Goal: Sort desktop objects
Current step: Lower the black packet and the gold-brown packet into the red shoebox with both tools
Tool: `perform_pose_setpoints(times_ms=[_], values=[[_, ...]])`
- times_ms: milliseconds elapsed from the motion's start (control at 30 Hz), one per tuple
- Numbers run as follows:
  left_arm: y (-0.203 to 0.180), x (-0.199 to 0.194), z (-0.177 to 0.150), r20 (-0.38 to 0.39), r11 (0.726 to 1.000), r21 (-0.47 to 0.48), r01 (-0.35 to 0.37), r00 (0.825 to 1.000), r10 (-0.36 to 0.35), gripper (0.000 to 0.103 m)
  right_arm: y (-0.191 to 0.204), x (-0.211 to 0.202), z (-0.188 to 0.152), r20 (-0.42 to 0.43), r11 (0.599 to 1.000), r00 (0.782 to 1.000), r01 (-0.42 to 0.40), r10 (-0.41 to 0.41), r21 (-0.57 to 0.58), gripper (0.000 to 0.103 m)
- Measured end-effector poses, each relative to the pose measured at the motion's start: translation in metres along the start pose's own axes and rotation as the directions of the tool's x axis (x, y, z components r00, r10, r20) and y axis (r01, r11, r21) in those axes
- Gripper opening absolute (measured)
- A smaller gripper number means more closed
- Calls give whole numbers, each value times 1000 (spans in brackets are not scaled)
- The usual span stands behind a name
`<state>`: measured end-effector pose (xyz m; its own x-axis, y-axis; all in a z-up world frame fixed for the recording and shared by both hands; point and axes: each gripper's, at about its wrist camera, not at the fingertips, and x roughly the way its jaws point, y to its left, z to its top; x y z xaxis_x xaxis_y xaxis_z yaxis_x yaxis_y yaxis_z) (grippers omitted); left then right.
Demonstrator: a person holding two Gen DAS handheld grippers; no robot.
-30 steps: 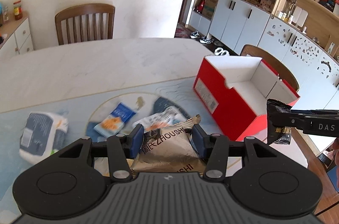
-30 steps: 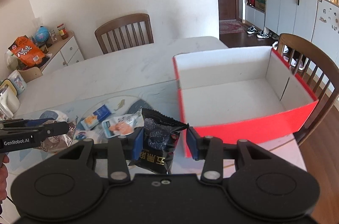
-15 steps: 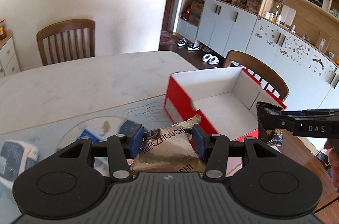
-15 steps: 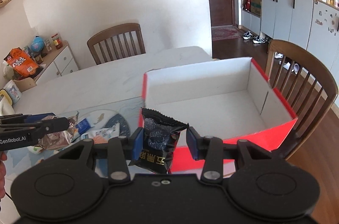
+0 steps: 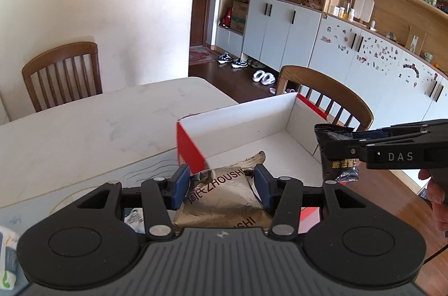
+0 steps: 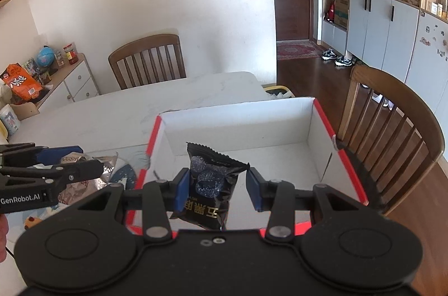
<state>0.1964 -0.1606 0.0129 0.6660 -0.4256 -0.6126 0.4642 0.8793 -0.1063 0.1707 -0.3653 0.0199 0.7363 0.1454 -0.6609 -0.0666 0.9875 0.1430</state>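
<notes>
My left gripper (image 5: 221,179) is shut on a silvery-gold foil snack packet (image 5: 224,200) printed ZHOUSHI, held just over the near left corner of the red box (image 5: 238,111), which is open and white inside. My right gripper (image 6: 217,184) is shut on a black snack packet (image 6: 207,202), hanging above the box's (image 6: 238,125) near edge. In the left wrist view the right gripper (image 5: 337,144) reaches in from the right with the black packet (image 5: 340,170) hanging from it. The right wrist view shows the left gripper (image 6: 89,158) at the left with the foil packet (image 6: 107,167).
The box sits at the right end of a white marble table (image 5: 98,122). One wooden chair (image 6: 392,105) stands close behind the box, another (image 6: 148,58) at the table's far side. A blue-white pack (image 5: 7,251) and other packets lie on the table at the left.
Both grippers have moved to the right with their packets, from over the table's loose packets to the box's near edge. Neither grip has changed.
</notes>
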Motion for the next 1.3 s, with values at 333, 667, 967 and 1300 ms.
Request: perform_pose_setpoints(times_ms=[333, 667, 967, 1300], values=[[-24, 47, 11, -57, 995, 86, 47, 997, -42, 49, -26, 25, 6, -45, 1000, 999, 17, -18, -14, 42], [-44, 94, 18, -117, 987, 138, 83, 991, -67, 49, -45, 49, 9, -131, 1000, 991, 17, -20, -25, 42], [-55, 132, 18, -186, 974, 201, 102, 981, -64, 49, -58, 84, 9, -200, 996, 978, 36, -51, -76, 42], [-63, 165, 15, -293, 960, 248, 130, 955, -53, 49, -63, 119, 9, -276, 992, 960, 21, -55, -124, 42]])
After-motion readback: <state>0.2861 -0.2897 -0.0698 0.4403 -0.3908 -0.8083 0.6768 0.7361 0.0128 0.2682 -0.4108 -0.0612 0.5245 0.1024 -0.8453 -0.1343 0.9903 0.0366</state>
